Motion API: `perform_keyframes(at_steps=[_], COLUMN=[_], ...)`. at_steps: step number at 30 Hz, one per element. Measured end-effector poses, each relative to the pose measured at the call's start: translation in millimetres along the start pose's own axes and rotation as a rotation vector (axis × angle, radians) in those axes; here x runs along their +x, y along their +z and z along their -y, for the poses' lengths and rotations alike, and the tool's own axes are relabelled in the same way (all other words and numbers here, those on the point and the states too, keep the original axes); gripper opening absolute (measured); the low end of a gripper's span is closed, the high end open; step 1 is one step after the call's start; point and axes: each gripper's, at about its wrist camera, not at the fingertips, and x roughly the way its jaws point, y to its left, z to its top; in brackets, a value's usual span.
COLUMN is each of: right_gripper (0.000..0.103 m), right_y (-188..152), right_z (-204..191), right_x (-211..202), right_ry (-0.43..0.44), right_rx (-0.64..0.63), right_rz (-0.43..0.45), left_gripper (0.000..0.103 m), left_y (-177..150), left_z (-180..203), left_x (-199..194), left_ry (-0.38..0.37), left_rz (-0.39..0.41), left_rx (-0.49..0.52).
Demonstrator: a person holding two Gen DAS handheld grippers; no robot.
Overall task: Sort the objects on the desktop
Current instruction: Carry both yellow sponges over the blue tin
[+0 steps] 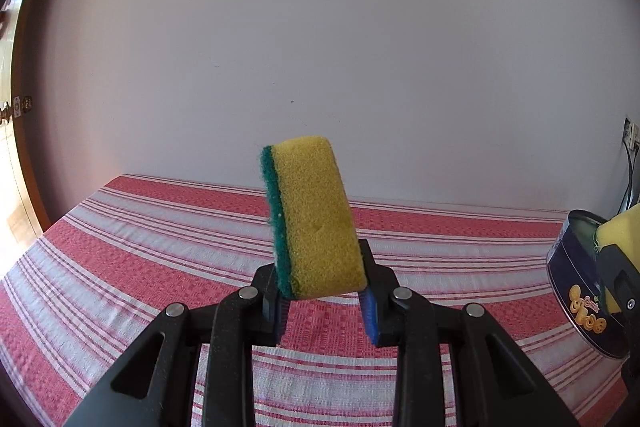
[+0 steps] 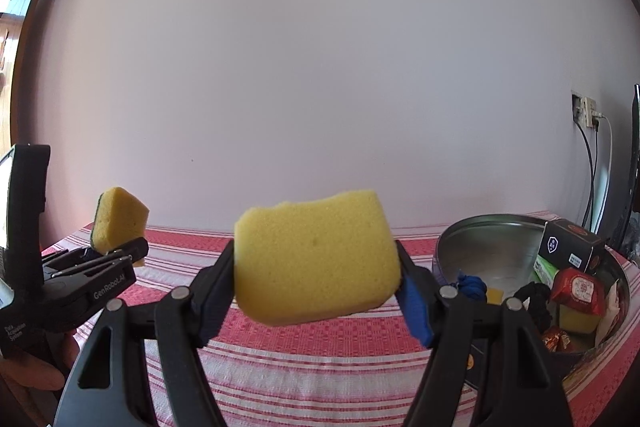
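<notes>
Right wrist view: the right hand-held gripper [image 2: 318,281] is closed on a sponge [image 2: 316,259] across its long side, above the desk [image 2: 280,379]. The tin [image 2: 452,247] lies just to its right, so this hand is the nearer one. The left hand-held gripper [image 1: 322,301] clamps a second sponge [image 1: 314,217] standing on end; from there the tin sits far right.

Right gripper [image 2: 318,279] clamps yellow sponge [image 2: 316,261] beside tin [image 2: 496,227].

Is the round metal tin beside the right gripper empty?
No: the tin already holds a black box, a red packet and other small items.
</notes>
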Motion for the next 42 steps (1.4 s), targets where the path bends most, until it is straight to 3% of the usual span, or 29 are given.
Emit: perform_keyframes(at_steps=[20, 32, 34, 42], right_gripper=[0.072, 0.072, 0.072, 0.072], right_y=[1, -3, 1, -5], right_z=[-21, -8, -19, -2], right_x=[-34, -32, -43, -54], right_ry=[-0.061, -0.077, -0.077, -0.087], right_rx=[-0.018, -0.021, -0.022, -0.012], right_rz=[0.039, 0.040, 0.040, 0.032], left_gripper=[0.031, 0.031, 0.031, 0.031], left_y=[-23, -27, -27, -36], left_z=[19, 22, 24, 41], left_x=[-19, -23, -26, -42], left_ry=[0.027, 0.034, 0.037, 0.014], left_rz=[0.020, 0.032, 0.039, 0.049], left_rx=[0.031, 0.044, 0.049, 0.081])
